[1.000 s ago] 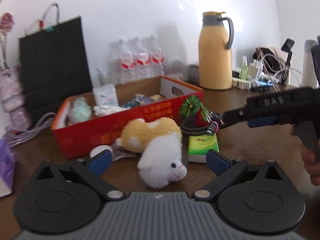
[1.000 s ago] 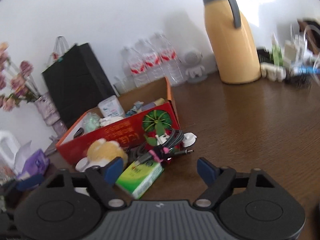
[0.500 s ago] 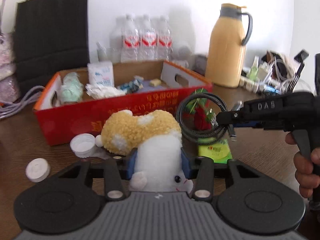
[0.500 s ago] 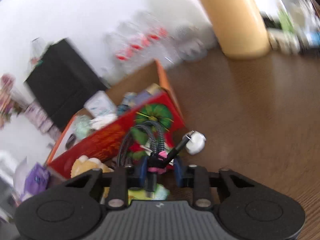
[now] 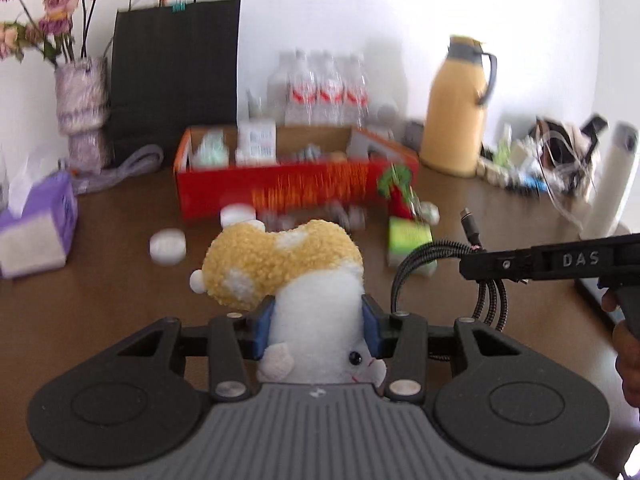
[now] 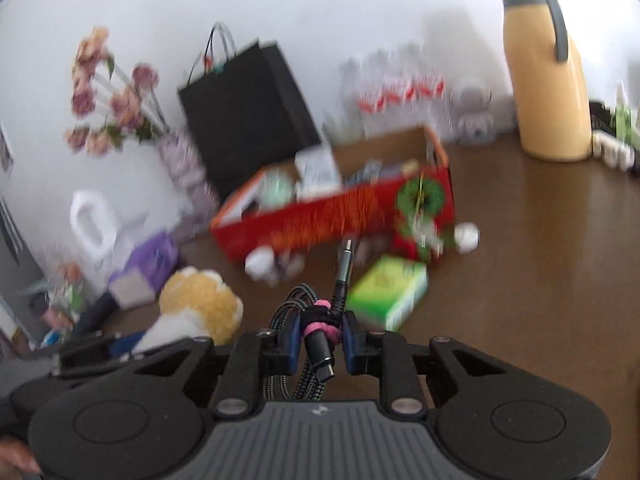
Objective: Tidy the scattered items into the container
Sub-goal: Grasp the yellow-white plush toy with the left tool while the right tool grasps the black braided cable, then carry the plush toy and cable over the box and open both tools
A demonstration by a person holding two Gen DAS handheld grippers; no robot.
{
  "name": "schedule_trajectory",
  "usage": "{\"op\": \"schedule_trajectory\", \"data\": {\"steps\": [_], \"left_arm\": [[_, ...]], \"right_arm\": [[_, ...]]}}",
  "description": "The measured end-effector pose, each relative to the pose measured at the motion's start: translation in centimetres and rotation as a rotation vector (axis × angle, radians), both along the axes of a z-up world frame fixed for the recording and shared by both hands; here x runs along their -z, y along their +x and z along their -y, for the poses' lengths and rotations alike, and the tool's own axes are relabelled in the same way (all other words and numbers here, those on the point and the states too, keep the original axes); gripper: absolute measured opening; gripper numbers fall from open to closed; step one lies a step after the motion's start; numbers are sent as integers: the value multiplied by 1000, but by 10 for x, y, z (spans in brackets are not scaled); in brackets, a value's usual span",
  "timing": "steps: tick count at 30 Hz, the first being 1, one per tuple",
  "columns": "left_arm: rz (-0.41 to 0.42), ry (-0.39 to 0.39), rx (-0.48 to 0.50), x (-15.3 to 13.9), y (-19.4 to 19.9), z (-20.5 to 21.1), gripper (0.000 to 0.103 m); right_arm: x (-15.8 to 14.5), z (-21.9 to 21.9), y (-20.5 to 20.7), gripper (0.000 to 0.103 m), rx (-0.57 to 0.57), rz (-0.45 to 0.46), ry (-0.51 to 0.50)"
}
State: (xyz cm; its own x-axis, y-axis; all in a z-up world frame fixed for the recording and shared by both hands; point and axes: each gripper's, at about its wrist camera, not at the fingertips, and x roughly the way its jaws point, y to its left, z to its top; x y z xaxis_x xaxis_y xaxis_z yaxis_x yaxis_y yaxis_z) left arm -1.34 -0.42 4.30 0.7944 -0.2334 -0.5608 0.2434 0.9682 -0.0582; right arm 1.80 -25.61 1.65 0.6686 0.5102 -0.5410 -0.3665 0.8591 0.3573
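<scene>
My left gripper (image 5: 316, 320) is shut on a white and yellow plush toy (image 5: 280, 256), its blue pads pressing the white body, and the toy is held off the brown table. My right gripper (image 6: 320, 336) has a coiled black braided cable (image 6: 316, 360) with a pink tie between its pads; the jaws are still closing on it. In the left wrist view the right gripper (image 5: 466, 268) enters from the right with the cable (image 5: 420, 256) hanging from its tip. Beyond both stands the red cardboard box (image 5: 296, 196), holding several small items.
In front of the box lie a green tissue pack (image 5: 408, 236), two white caps (image 5: 168, 244), and a red and green ornament (image 5: 398, 192). A purple tissue box (image 5: 36, 232), flower vase (image 5: 82, 108), black bag (image 5: 176, 72), water bottles (image 5: 324, 88) and yellow jug (image 5: 456, 108) ring the table.
Both grippers went from open to closed, the left on the plush toy, the right on the cable. Both have since drawn back from the box with their loads lifted off the table.
</scene>
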Motion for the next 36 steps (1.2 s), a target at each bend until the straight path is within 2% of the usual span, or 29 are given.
{"op": "schedule_trajectory", "data": {"steps": [2,4,9,11,14,16,18,21,25,29,32,34,36], "left_arm": [[-32,9,0,10,-6,2,46],[-30,33,0,16,-8,6,48],[-24,53,11,20,-8,10,57],[-34,51,13,22,-7,10,57],[-30,63,10,25,-7,12,50],[-21,60,10,24,-9,12,48],[-10,53,2,22,-11,11,47],[21,31,-15,14,-13,7,46],[79,11,-41,-4,-6,2,46],[151,4,-44,-32,21,1,46],[212,-27,-35,-65,63,-3,46],[184,-68,-26,-85,103,-6,46],[131,-70,-26,-98,150,-4,46]], "right_arm": [[12,-3,-10,20,3,-22,-31],[21,-5,-12,20,9,-51,-61],[32,-17,-14,24,27,-46,-173],[32,-19,-13,27,22,-37,-184],[33,-25,-12,28,22,-17,-227],[34,-34,-14,20,19,19,-311],[34,-42,-16,19,5,44,-364],[31,-38,-17,18,12,46,-315],[11,-28,-16,18,53,106,-249],[-17,-25,-3,18,59,177,-245],[-47,-20,27,18,66,234,-228],[-71,-19,58,18,84,279,-224],[-93,-23,102,18,91,285,-225]]}}
